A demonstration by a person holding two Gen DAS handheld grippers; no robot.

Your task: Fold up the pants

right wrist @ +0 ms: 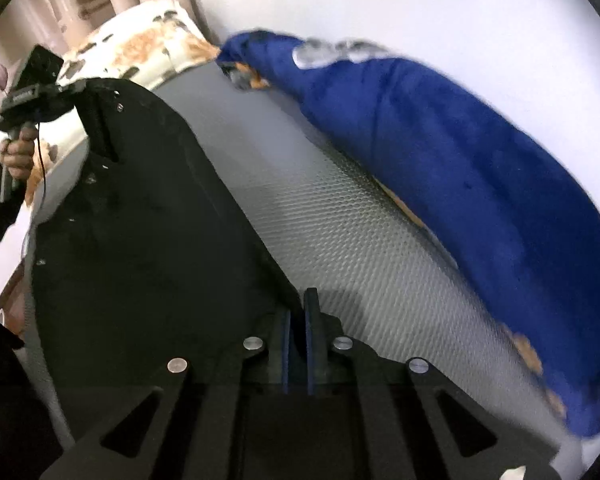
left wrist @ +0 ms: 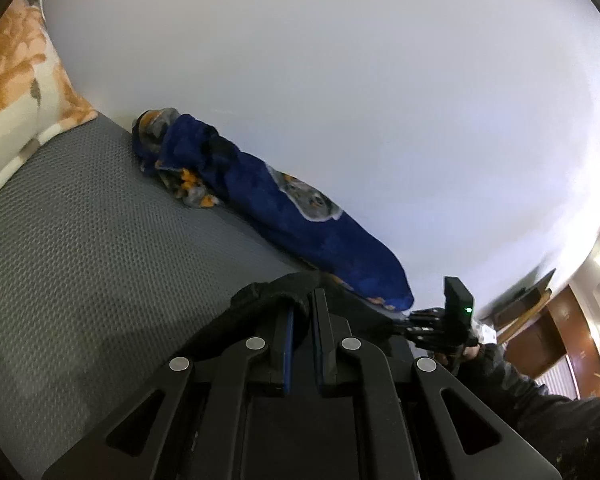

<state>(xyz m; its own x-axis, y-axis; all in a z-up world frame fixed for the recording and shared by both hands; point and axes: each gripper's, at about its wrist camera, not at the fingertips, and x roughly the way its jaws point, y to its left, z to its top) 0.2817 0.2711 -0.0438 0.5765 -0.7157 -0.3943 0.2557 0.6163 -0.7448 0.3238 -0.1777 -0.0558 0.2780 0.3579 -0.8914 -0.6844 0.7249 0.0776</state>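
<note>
**Left wrist view: both claws pinch black pants over a grey mattress**

Left wrist view shows the left claw closed on a bunched fold of the black pants, the cloth rolled thick over the fingertips and hiding their ends. The right claw is likewise clamped on an edge of the pants, which spread from it as a broad, smooth, matte black sheet with a rounded outline, stretched across to the left claw at the far corner. The person's hand grips that tool's handle; the sleeve below is cut off by the frame.

The pants lie over a grey mattress with a fine dimpled, honeycomb weave. Along its far edge, against a plain white wall, sits a long plush blue blanket, rolled like a sausage, with grey and orange patches; in the right wrist view it is smeared by blur. A soft pillow printed with orange flowers lies at the head end, partly cropped. The right claw appears small and dark in the left view, its fingertips hard to make out against the cloth.
</note>
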